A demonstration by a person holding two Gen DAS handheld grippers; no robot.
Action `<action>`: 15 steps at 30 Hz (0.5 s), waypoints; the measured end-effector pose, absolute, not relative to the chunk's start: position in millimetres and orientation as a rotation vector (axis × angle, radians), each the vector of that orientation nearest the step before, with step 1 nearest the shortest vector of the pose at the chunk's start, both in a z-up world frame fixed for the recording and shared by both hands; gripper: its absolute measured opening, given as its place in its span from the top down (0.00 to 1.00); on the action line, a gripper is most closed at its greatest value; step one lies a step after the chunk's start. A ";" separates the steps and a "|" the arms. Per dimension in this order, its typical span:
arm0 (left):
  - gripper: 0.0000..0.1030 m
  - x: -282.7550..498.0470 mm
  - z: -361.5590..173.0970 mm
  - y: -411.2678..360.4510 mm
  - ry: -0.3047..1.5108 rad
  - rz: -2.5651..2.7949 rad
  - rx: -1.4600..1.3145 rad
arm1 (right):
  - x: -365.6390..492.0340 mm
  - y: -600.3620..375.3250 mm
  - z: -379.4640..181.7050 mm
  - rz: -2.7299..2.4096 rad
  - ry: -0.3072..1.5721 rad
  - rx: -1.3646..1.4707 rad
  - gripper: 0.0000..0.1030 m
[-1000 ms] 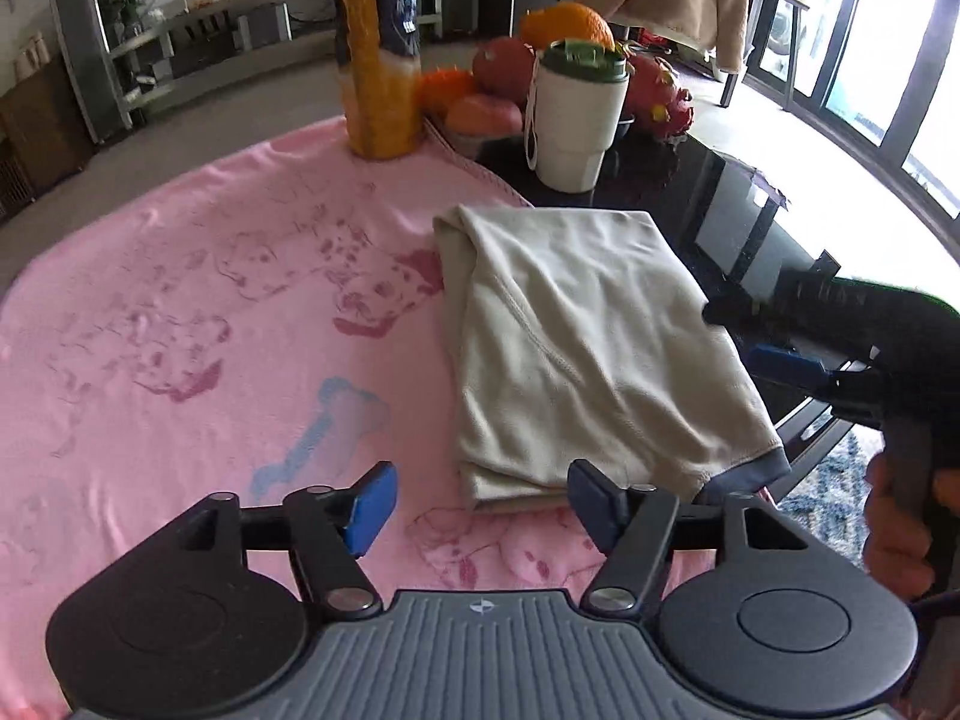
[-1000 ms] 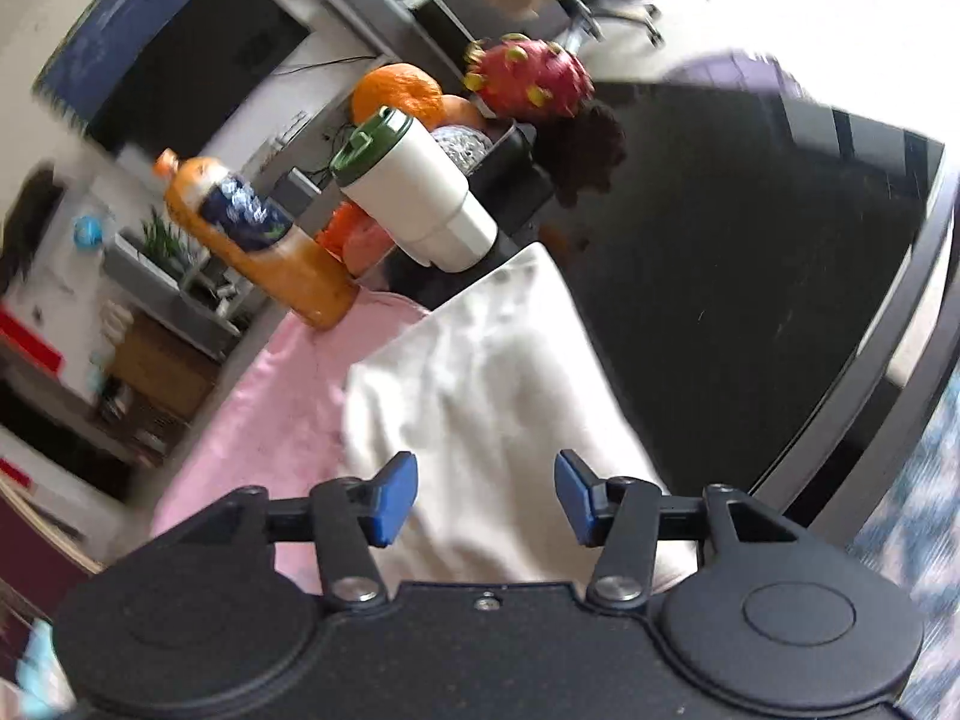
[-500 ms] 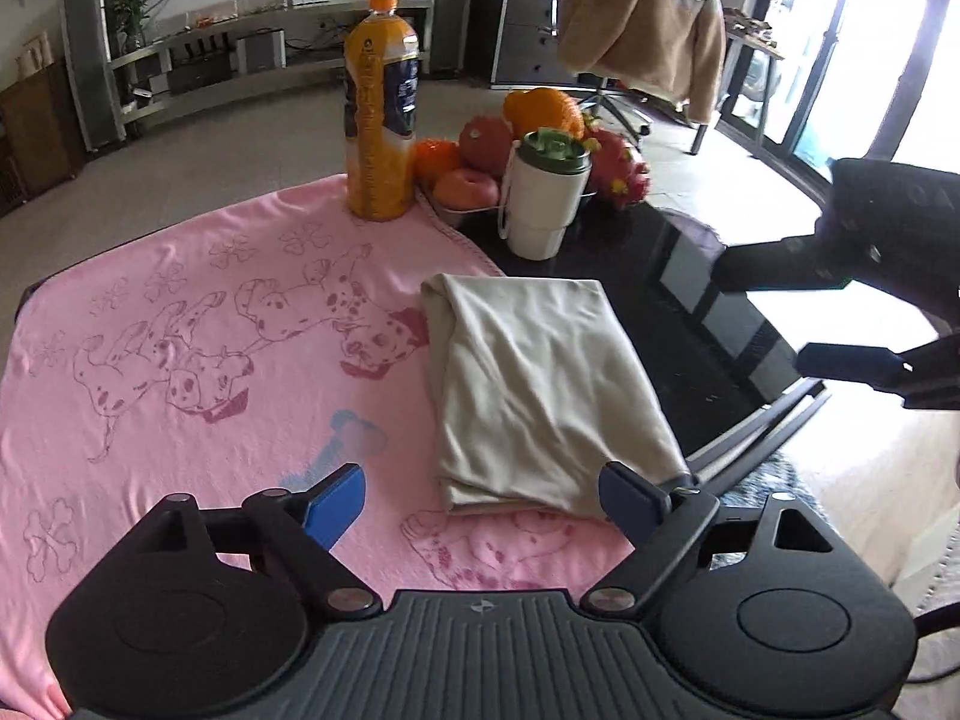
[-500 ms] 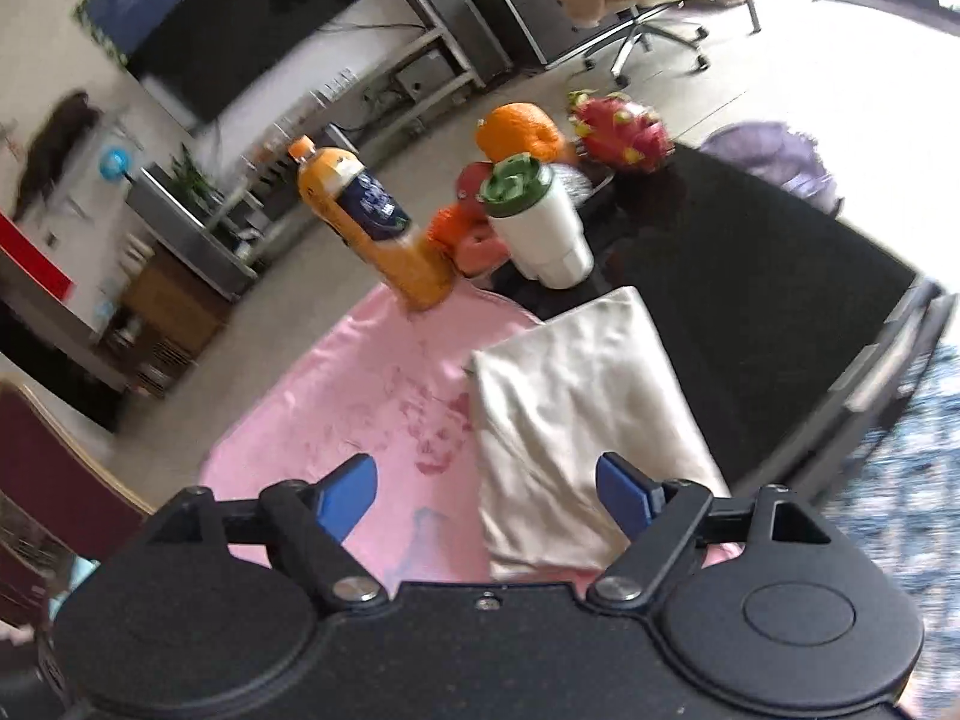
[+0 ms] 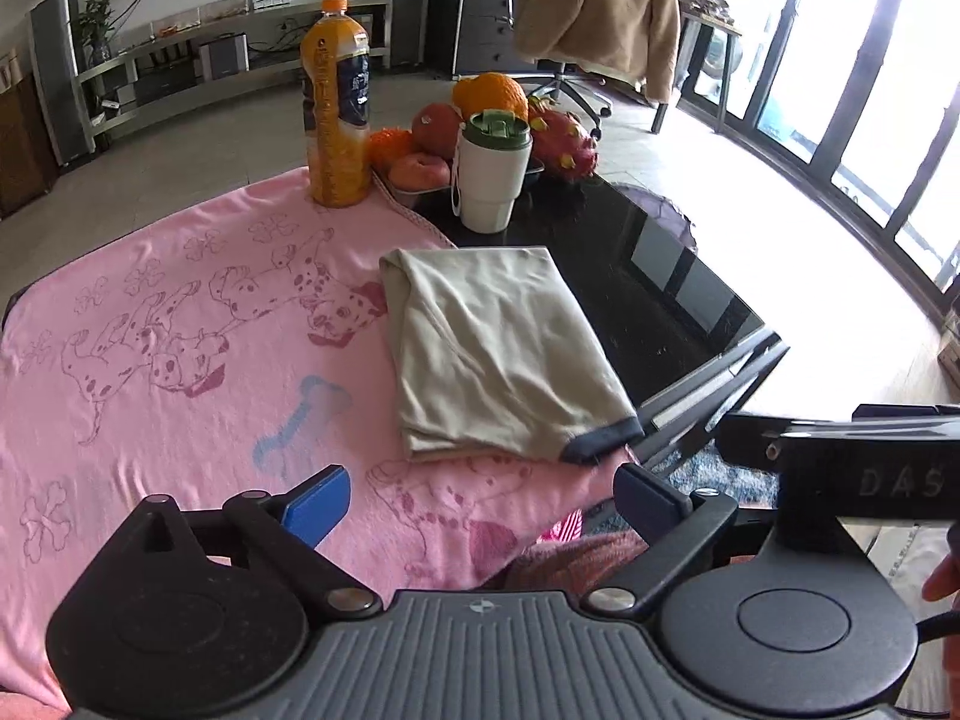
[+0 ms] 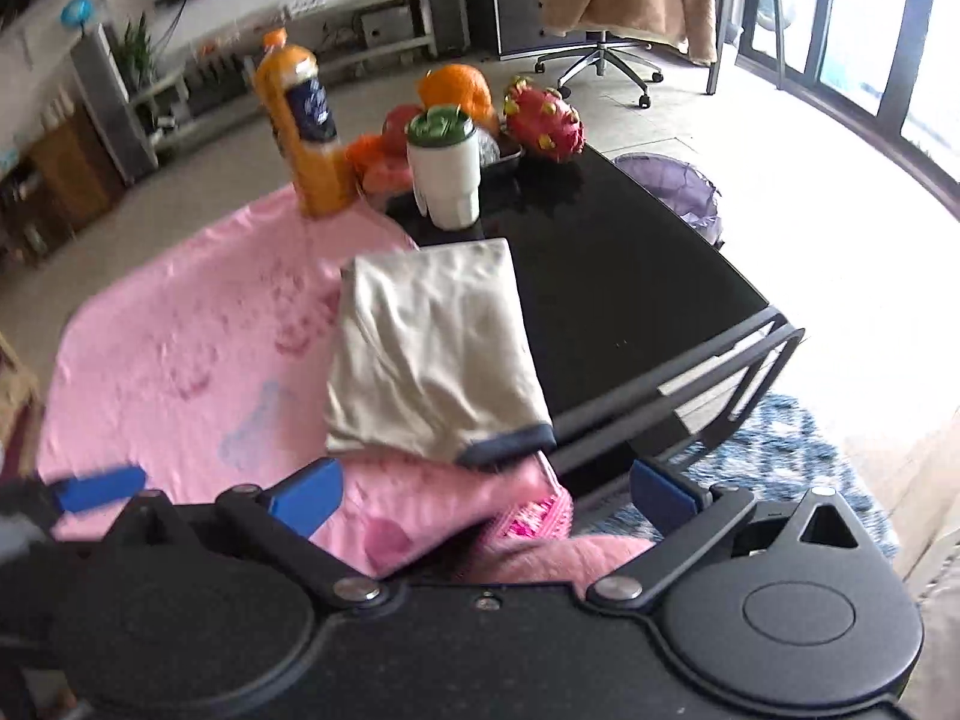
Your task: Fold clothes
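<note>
Both the left tongs point(image 5: 480, 501) and right tongs point(image 6: 486, 495) gape empty at frame bottom; the folded beige garment point(image 5: 489, 354) lies centre-frame, seemingly straddling pink blanket point(image 5: 180, 330) and desk point(image 5: 648, 276).

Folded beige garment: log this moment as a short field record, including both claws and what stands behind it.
garment: beige garment, folded, dark cuff at near corner
resting on: pink blanket, its right side over the black table
left claw: left claw open, empty, short of the garment
right claw: right claw open, empty, short of the garment
behind garment: white tumbler, orange juice bottle, fruit
fold status: looks finished
</note>
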State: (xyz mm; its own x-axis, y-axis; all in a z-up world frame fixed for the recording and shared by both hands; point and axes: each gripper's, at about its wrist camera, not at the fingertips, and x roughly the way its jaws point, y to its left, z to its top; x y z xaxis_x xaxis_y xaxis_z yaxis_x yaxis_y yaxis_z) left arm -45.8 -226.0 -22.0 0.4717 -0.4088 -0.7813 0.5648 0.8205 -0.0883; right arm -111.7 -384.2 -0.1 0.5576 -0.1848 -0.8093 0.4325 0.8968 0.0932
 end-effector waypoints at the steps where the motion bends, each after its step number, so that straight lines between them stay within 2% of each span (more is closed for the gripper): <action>1: 0.06 -48.3 -22.2 -225.7 0.903 -0.602 0.195 | -115.9 -382.3 0.0 -0.378 0.903 0.291 0.00; 15: 0.05 -63.4 -27.8 -216.6 0.922 -0.583 0.211 | -141.8 -373.8 -6.5 -0.423 0.871 0.320 0.00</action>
State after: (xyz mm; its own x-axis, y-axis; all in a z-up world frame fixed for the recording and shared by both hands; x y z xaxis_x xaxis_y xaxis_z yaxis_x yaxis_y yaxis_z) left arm -63.4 -216.6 -27.8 0.4636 -0.3830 -0.7990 0.5581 0.8266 -0.0724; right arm -141.8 -373.8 -6.5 0.5707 -0.2261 -0.7894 0.4814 0.8709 0.0986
